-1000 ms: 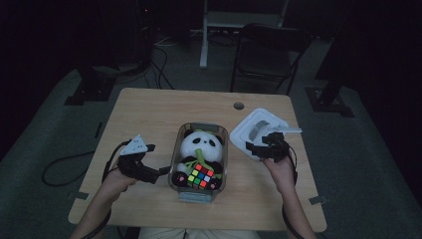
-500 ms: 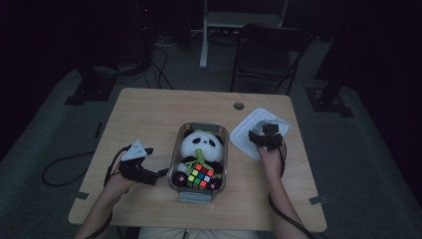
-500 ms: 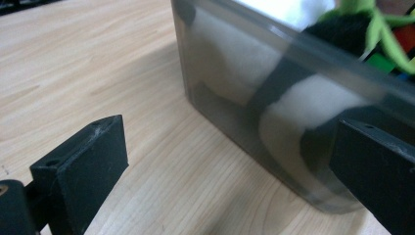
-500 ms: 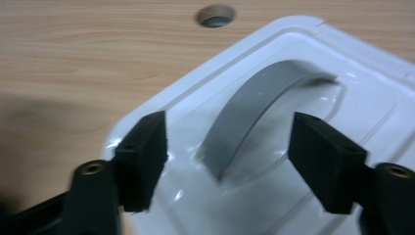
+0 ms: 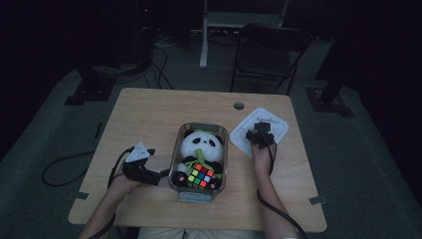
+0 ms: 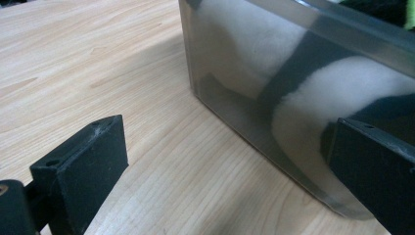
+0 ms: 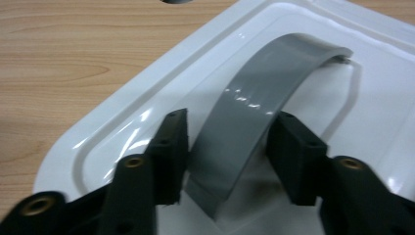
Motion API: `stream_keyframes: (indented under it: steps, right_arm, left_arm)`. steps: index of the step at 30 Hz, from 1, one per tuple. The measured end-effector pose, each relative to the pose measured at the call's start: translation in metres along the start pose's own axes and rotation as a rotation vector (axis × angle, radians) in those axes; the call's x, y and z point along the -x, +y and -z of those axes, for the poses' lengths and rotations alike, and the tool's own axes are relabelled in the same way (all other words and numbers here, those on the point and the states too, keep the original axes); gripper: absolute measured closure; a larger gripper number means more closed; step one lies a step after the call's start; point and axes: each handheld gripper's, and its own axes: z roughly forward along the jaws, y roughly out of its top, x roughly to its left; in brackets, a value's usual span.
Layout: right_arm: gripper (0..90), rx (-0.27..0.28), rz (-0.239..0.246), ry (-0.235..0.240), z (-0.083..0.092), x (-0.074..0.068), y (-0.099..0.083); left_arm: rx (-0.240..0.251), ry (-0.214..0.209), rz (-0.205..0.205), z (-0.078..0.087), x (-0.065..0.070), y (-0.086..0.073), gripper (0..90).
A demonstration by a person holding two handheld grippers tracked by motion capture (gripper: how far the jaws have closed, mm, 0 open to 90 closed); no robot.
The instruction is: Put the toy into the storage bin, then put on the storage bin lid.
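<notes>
A clear plastic bin [image 5: 175,149] in the middle of the table holds a panda plush [image 5: 201,144] and a coloured puzzle cube [image 5: 199,177]. To its right lies a white lid [image 5: 279,125] with a grey arched handle [image 7: 264,88]. My right gripper [image 5: 260,131] is low over the lid. Its jaws [image 7: 227,142] have just been closing and now straddle the handle; a thin gap remains on the left side. My left gripper [image 5: 160,175] rests low by the bin's left wall [image 6: 274,98], jaws [image 6: 230,161] wide open and holding nothing.
The wooden table [image 5: 149,114] has a cable hole [image 5: 239,105] near its far edge. A black chair [image 5: 268,50] and stand bases are on the dark floor beyond. Cables trail from both grippers off the near edge.
My right gripper has moved left and away from me onto the lid, sinking, and its jaws have narrowed around the handle. My left gripper has dropped a little toward the table.
</notes>
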Motion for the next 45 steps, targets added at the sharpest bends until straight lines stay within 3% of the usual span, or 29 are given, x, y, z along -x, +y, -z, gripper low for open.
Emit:
stream_keyframes:
  steps: [2,10,18,26,33,38,45]
  right_arm:
    - [57.8,0.003,0.011,-0.009,0.000,-0.001,0.001]
    - [62.3,-0.026,-0.017,0.025,0.000,0.006,0.004]
    - [68.0,-0.008,-0.010,0.037,0.012,0.018,0.003]
    - [71.1,0.037,0.052,0.057,0.039,0.026,-0.001]
    - [71.2,0.071,0.065,0.111,0.065,0.033,-0.006]
    - [71.2,0.113,0.090,0.155,0.094,0.035,-0.007]
    - [71.2,0.180,0.121,0.255,0.144,0.039,0.002]
  left_arm:
    - [-0.004,0.000,-0.002,-0.003,0.001,-0.001,2.1]
    - [0.000,-0.009,0.002,-0.007,0.003,0.000,2.1]
    - [0.013,0.006,-0.003,-0.009,0.002,0.003,2.1]
    - [0.019,0.005,-0.003,-0.011,0.004,0.004,2.1]
    - [0.026,0.013,-0.005,-0.010,0.004,0.005,2.1]
    - [0.025,0.013,-0.005,-0.010,0.006,0.004,2.1]
    - [0.018,-0.010,-0.024,-0.013,0.014,0.006,2.1]
